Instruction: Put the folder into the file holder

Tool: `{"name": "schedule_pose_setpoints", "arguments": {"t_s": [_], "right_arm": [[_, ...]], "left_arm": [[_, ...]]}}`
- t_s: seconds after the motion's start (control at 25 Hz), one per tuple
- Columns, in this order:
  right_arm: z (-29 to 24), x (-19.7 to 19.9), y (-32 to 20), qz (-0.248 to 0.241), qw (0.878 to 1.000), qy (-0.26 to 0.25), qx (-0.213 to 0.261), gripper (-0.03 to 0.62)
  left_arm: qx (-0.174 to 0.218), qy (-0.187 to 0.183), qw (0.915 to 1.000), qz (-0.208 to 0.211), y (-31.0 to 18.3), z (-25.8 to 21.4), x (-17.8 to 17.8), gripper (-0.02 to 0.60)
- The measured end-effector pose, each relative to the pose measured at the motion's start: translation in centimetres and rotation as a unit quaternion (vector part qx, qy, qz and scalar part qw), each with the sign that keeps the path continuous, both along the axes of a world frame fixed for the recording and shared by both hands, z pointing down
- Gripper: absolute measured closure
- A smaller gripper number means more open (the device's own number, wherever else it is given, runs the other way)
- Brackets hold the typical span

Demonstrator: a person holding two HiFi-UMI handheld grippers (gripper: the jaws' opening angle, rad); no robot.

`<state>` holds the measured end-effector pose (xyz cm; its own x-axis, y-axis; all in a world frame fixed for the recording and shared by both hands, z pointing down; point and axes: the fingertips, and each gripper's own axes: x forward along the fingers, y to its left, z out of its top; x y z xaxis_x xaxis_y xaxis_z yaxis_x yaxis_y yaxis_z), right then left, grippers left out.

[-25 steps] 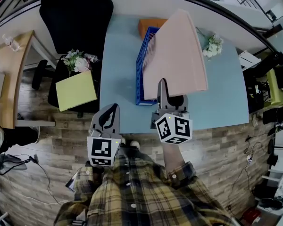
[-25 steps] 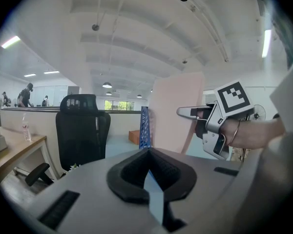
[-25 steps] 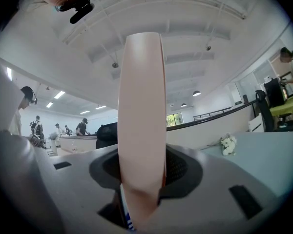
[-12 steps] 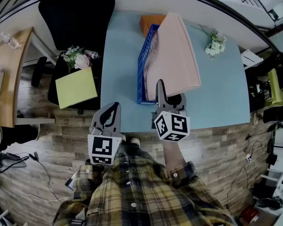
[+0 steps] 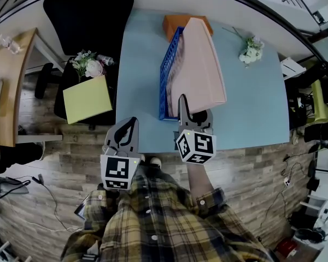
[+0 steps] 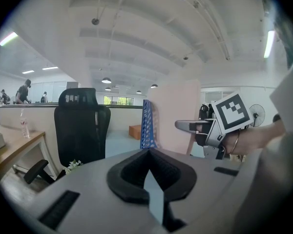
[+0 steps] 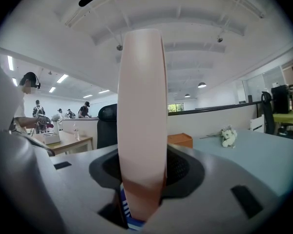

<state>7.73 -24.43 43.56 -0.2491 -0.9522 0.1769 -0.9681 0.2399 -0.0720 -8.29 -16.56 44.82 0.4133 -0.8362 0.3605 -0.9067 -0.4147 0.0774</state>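
The pink folder (image 5: pixel 202 64) has sunk lower since the earlier frame, standing at upper centre against the blue file holder (image 5: pixel 164 86), clamped in the right gripper (image 5: pixel 191 112); the left gripper (image 5: pixel 127 132) is closed, empty.

The pink folder (image 5: pixel 199 64), gripped upright between the right gripper's (image 5: pixel 193 111) jaws, covers most of the blue file holder (image 5: pixel 165 75) ahead of them. Only the holder's left mesh wall shows in the head view. Beyond the folder's far end, an orange box (image 5: pixel 177 23) is partly hidden. In the right gripper view the folder blocks everything straight ahead of the jaws, leaving a blue sliver beneath. Whether its lower edge touches the holder cannot be told. Distant people (image 7: pixel 83 110), far left of the jaws, are too small to make out.
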Motion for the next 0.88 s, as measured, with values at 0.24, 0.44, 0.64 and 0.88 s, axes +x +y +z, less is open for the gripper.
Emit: {"name": "schedule_pose_setpoints", "arguments": {"t_s": [0.24,0.44,0.64,0.88], "right_arm": [[1.1,-0.2,-0.1,-0.006,1.000,0.012,-0.013,0.425],[2.0,-0.2,0.0,-0.007,1.000,0.022,-0.021,0.425],[2.6,-0.2,0.0,-0.010,0.999,0.025,-0.028,0.419],[3.9,-0.1,0.1,-0.010,0.998,0.035,-0.050,0.408]], "left_arm": [[-0.002,-0.001,1.0000,0.002,-0.3,0.2,0.2,0.591],[-0.003,-0.003,1.0000,0.003,-0.3,0.4,0.1,0.591],[-0.008,-0.009,0.9999,0.005,-0.3,0.7,0.3,0.591],[-0.011,-0.020,0.9997,0.010,-0.2,1.0,0.4,0.591]]}}
